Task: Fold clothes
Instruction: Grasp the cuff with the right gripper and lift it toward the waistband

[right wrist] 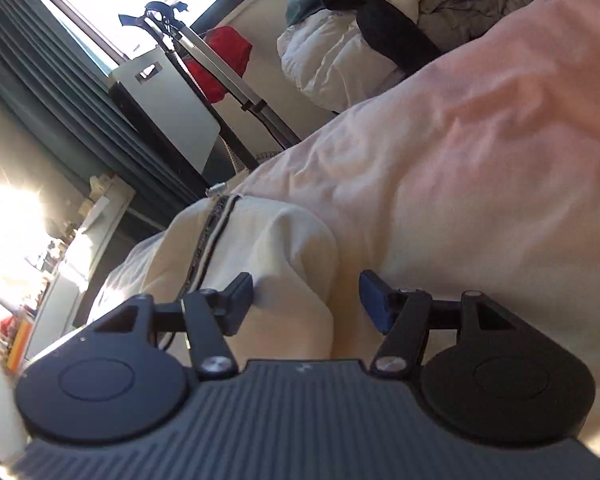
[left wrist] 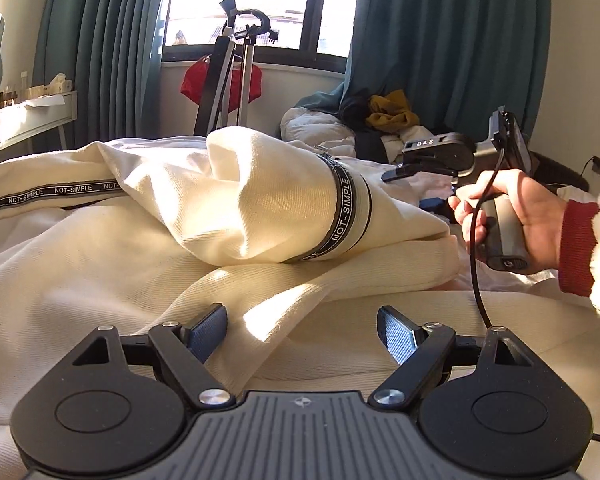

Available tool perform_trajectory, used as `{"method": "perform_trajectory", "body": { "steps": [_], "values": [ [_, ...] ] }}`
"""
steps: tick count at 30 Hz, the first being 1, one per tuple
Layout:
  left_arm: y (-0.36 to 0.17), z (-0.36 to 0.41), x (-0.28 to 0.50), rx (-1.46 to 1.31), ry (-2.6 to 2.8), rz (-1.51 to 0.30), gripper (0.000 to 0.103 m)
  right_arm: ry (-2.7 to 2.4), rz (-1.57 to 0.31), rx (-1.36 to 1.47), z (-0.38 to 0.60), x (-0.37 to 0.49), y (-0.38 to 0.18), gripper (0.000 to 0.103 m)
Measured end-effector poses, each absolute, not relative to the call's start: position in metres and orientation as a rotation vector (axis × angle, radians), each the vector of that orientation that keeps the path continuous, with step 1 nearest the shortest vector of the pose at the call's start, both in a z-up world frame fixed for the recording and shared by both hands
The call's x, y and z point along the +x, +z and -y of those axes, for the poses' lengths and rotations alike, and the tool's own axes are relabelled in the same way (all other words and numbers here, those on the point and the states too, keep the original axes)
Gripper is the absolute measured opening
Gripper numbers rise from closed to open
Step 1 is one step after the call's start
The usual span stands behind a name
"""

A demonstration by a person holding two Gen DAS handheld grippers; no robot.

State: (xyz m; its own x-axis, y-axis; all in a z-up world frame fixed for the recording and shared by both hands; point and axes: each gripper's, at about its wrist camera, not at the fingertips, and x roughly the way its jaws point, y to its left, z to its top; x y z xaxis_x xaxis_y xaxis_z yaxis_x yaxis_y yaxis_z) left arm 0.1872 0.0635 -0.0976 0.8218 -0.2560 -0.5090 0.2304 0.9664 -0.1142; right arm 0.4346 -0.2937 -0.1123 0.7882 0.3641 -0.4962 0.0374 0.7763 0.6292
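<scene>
Left wrist view: the left gripper (left wrist: pixel 302 332) sits at the bottom centre of the frame, fingers spread wide with nothing between them, its blue pads (left wrist: pixel 210 330) just above a sunlit fold of a cream garment (left wrist: pixel 236 208). The garment fills the middle of the frame, spread over a bed (left wrist: pixel 412 188) with pale sheets. A bunched sleeve or leg rises at centre, crossed by a black band printed "NOT-SIMPLE" (left wrist: pixel 342 216); the same band runs along the fabric toward the left edge. At right of the frame a hand (left wrist: pixel 516 220) with a red cuff grips the handle of the right gripper (left wrist: pixel 400 174), which points left toward the raised bundle. From this side I cannot tell its finger spacing.

Right wrist view, tilted: the right gripper (right wrist: pixel 306 300) occupies the lower centre, fingers spread apart, a rounded lump of the cream garment (right wrist: pixel 284 248) lying between and just beyond them. The left pad looks to touch the cloth; the right pad stands apart from it. The band (right wrist: pixel 208 236) runs up the cloth left of centre. Pale bed (right wrist: pixel 480 160) covers fill the right half.

Background, left wrist view: window (left wrist: pixel 252 0) at top centre, green curtains (left wrist: pixel 440 40) either side, a metal stand (left wrist: pixel 236 60) with a red cloth (left wrist: pixel 192 84) behind it, a heap of clothes (left wrist: pixel 388 114) at upper right of centre, a white shelf (left wrist: pixel 32 112) at far left.
</scene>
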Motion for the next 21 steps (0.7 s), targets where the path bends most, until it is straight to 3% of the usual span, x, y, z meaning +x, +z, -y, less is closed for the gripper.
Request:
{"method": "perform_trajectory", "body": {
  "steps": [2, 3, 4, 12, 21],
  "values": [
    [-0.1, -0.066, 0.192, -0.068, -0.268, -0.552, 0.084, 0.198, -0.632, 0.693, 0.289, 0.446, -0.116, 0.054],
    [-0.1, -0.067, 0.195, -0.076, -0.27, -0.552, 0.085, 0.18, -0.621, 0.643, 0.282, 0.447, -0.112, 0.032],
    [-0.101, -0.067, 0.196, -0.076, -0.271, -0.551, 0.085, 0.165, -0.616, 0.566, 0.273, 0.447, -0.108, 0.02],
    [-0.096, -0.068, 0.193, -0.074, -0.252, -0.542, 0.085, 0.072, -0.426, 0.375, 0.279, 0.405, -0.032, 0.015],
    [-0.097, -0.066, 0.195, -0.06, -0.236, -0.531, 0.085, -0.252, -0.303, 0.343, 0.411, 0.354, 0.05, 0.015]
  ]
}}
